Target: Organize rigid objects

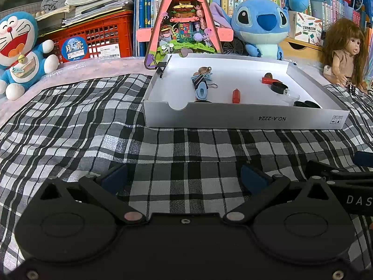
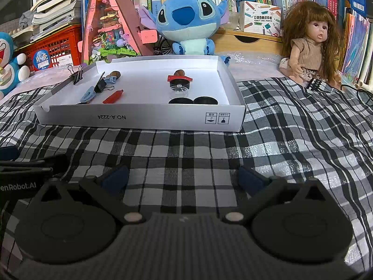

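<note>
**A:** Where do things stand in the white box?

**B:** It sits on the checked cloth ahead of you. On its left side lie the blue clips, the black binder clip and the red tube; one more binder clip is pinched onto the left wall. On the right side are the red-and-black stamp, a clear lid just in front of it, and two black discs against the near wall. I see nothing loose on the cloth outside it, so I judge the sorting near done, or a regrouping inside the box is what remains.

**A:** And my grippers?

**B:** Your left gripper and right gripper both hang low over the cloth, short of the box, jaws spread wide, nothing between them. They sit side by side, close.

**A:** How should I go in?

**B:** Lift over the near wall before you reach; it's thin card and would likely slide if nudged. Take left-side items with the left gripper, right-side with the right, so the two don't cross. The discs look flat, so come steeply from above and pinch across the rim. The clear lid may be hard to judge; close slowly.

**A:** Risks?

**B:** The clips lie touching one another; pick the outermost first, or you may drag its neighbours.
</note>
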`<state>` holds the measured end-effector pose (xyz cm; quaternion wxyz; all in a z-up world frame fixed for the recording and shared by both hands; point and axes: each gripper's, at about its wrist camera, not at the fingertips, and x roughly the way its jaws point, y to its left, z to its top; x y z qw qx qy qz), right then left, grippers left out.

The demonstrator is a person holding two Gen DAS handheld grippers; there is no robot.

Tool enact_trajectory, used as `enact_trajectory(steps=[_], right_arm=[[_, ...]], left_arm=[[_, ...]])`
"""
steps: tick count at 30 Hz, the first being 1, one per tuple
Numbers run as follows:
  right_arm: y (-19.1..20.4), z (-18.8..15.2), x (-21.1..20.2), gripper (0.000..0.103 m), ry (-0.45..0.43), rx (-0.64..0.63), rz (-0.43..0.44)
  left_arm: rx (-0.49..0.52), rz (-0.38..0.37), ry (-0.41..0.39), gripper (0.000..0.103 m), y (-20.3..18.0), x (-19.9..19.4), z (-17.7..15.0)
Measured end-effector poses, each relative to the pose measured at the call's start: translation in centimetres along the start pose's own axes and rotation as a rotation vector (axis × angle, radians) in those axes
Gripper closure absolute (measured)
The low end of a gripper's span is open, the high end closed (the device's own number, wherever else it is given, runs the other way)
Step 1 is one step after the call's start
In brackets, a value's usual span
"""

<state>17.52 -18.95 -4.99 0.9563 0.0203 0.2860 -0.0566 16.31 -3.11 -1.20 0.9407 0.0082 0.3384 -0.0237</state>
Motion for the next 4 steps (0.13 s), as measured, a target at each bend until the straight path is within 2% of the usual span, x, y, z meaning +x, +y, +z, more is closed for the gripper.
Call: enact_trajectory(steps=[4], right_arm=[[0.01, 0.01, 0.00, 0.000, 0.000, 0.000, 0.000]], left_arm=[[0.000, 0.002, 0.000, 0.000, -0.01, 0.01, -0.01]])
